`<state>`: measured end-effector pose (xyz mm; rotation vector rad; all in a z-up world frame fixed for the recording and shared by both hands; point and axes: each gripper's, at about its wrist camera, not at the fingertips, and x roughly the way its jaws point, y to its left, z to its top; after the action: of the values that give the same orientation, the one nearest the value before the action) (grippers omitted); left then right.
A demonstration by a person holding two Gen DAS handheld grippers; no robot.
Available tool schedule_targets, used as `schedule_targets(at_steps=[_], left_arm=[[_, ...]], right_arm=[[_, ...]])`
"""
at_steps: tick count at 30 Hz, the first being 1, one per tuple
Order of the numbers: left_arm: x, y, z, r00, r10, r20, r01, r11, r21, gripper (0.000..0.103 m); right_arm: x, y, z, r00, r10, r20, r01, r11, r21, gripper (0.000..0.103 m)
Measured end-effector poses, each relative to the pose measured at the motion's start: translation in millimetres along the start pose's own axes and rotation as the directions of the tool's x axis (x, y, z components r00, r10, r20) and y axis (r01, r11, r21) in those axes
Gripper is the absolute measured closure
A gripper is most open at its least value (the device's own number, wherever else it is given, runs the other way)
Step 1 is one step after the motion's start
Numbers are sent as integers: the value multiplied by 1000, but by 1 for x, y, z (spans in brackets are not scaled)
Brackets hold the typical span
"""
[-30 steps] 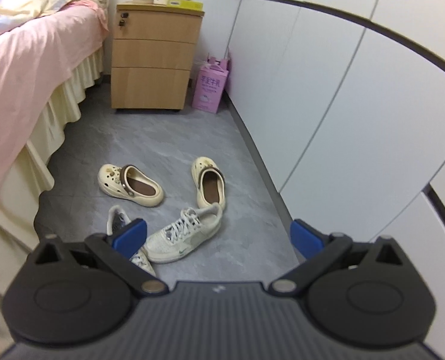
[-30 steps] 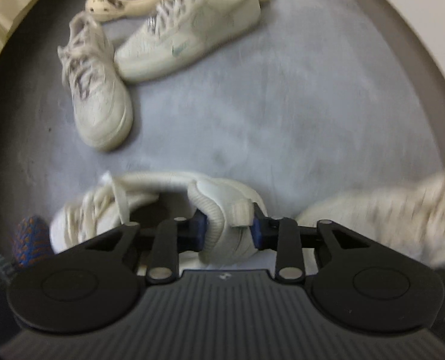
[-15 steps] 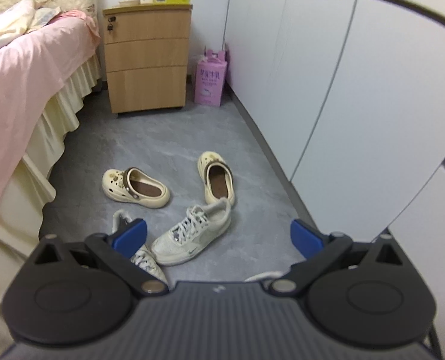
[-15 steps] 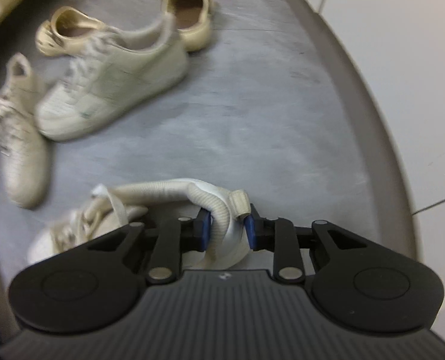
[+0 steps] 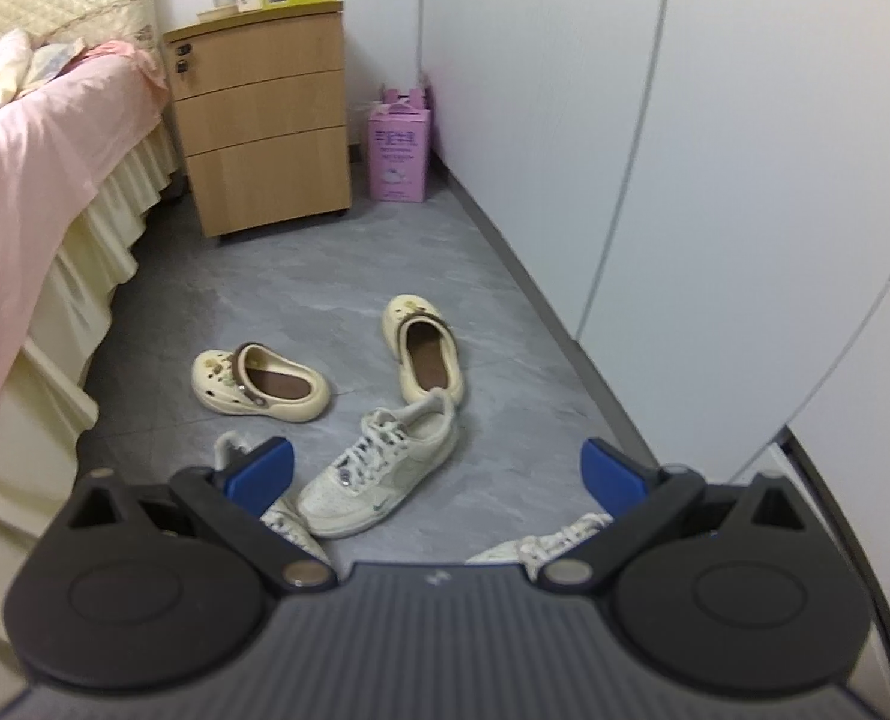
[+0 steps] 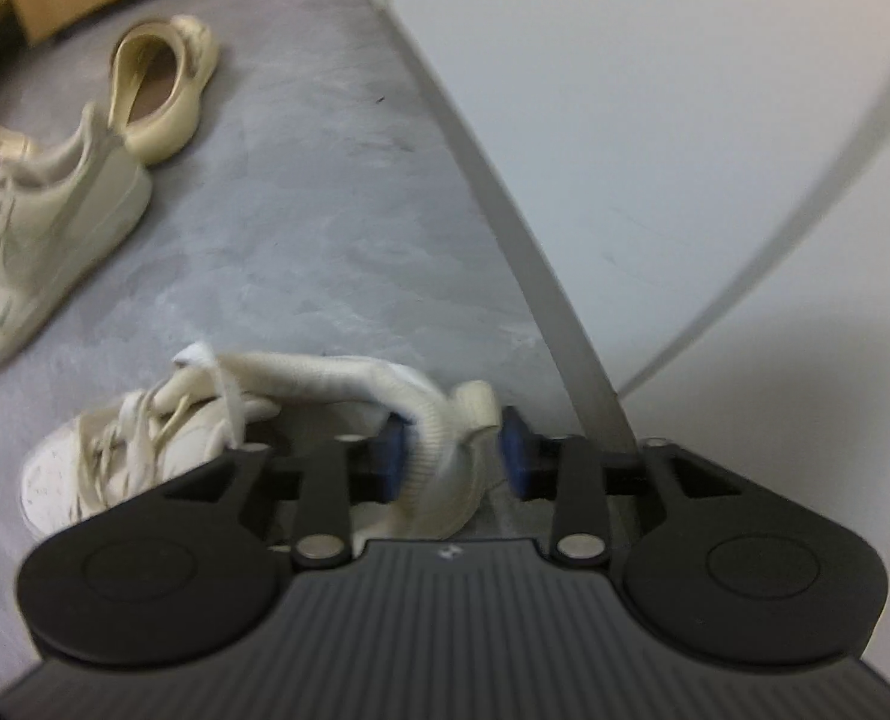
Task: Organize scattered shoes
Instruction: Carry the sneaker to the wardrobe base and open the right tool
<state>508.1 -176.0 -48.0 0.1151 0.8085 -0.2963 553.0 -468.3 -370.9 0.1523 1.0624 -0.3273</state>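
A: What is the right gripper (image 6: 454, 450) doing?

B: Its jaws are opening. The padded heel collar of a white lace-up sneaker (image 6: 216, 438) sits between the blue pads; the left pad touches the collar, and the right pad stands just clear of it. The shoe rests on the grey marbled floor (image 6: 300, 228), heel toward the camera, toe pointing left, close to the grey skirting strip (image 6: 505, 210) under the white cabinet front (image 6: 685, 120).

A: And the left gripper (image 5: 438, 471)?

B: Spread wide, with nothing between its blue pads. It looks down over the floor from above.

A: Where are the other shoes?

B: In the left wrist view, a white low-top sneaker with grey laces (image 5: 378, 468) lies at an angle in the middle of the floor. Its heel touches the heel of a cream clog with a brown footbed (image 5: 423, 354), whose toe points away. A second cream clog (image 5: 258, 384) lies further left, apart from the first, toe to the left. Another white sneaker (image 5: 282, 522) is partly hidden behind the left pad. A bit of laced white shoe (image 5: 541, 543) shows at the bottom edge near the right pad.

A: What surrounds them?

B: A bed with a pink cover (image 5: 42, 162) on the left, a three-drawer wooden cabinet (image 5: 264, 132) at the back, a pink carton (image 5: 399, 153) beside it against the wall
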Motion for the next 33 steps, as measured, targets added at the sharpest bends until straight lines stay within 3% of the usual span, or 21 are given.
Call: schedule_targets(at_steps=[4,7,9,11,14,18,20,24,26,28,33], left_arm=[[-9,1,-5,1000,-20,10,20,1000,-10,0],[-14,4,-7,1000,-28,9,28,999,-24,0],[-17,8,-9,1000,-29,11,30,999,-36,0],[-20,12,-11,1000,-24,13,24,999,-48,0],[-22,17,-11,1000,-30,5,30,997,-65,0],[-30,26,-8,999,-26,38,29,996,-87,0],[-31,30,-6,999,-20,43,24,995,-96,0],[-19,42,-4,997,-67,-23,62,983,-175,0],[-14,47,-4,995,-88,-53,74,974,-215,0],[-9,51,-5,991,-105,-82,84,968,-237,0],[-8,42,-11,986,-114,-119,97,984,-147,0]], right_arm=[[-25,-6,-7,989,0,146,-11,997,74,36],[-43,-5,-11,966,68,249,-112,980,166,36],[-45,2,-13,955,140,261,-193,962,191,36],[-41,14,-16,953,188,239,-239,949,206,36],[-24,29,-25,964,207,165,-245,934,261,36],[1,37,-44,957,271,107,-291,879,377,33],[5,48,-49,958,252,138,-285,896,340,32],[12,58,-48,957,264,119,-288,910,297,33],[15,58,-45,951,292,104,-310,906,289,63],[13,57,-41,938,335,89,-347,893,287,68],[7,56,-32,943,331,38,-333,927,175,71]])
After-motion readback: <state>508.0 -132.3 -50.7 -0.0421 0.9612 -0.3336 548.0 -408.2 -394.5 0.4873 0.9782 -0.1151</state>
